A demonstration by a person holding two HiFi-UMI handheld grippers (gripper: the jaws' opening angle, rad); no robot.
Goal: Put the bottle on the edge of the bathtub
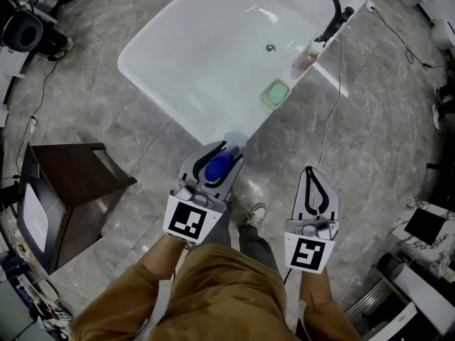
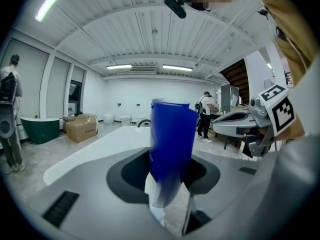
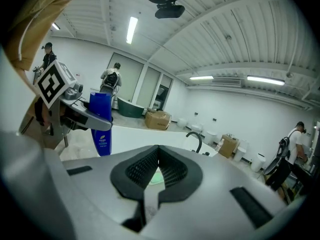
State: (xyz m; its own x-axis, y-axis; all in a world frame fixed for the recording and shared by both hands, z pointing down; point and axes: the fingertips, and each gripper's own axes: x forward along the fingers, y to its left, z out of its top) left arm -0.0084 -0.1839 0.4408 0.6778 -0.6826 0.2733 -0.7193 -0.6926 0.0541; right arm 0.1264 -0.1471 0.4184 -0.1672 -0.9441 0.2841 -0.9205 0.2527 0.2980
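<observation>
A blue bottle [image 1: 217, 168] stands upright between the jaws of my left gripper [image 1: 229, 152], which is shut on it. In the left gripper view the bottle [image 2: 170, 139] fills the middle, with a white label low on it. It is held just short of the near rim of the white bathtub [image 1: 153, 84], over the grey floor. My right gripper [image 1: 310, 170] hangs to the right of it, shut and holding nothing, its jaw tips meeting [image 3: 159, 149]. The right gripper view shows the bottle [image 3: 101, 124] at the left, with the tub [image 3: 135, 134] behind it.
On the tub's right rim sit a green soap dish [image 1: 275, 93] and a small bottle [image 1: 307, 57] beside the black faucet [image 1: 323, 6]. A dark wooden side table [image 1: 71, 183] stands at the left. A cable [image 1: 330, 119] runs over the floor. People stand in the background.
</observation>
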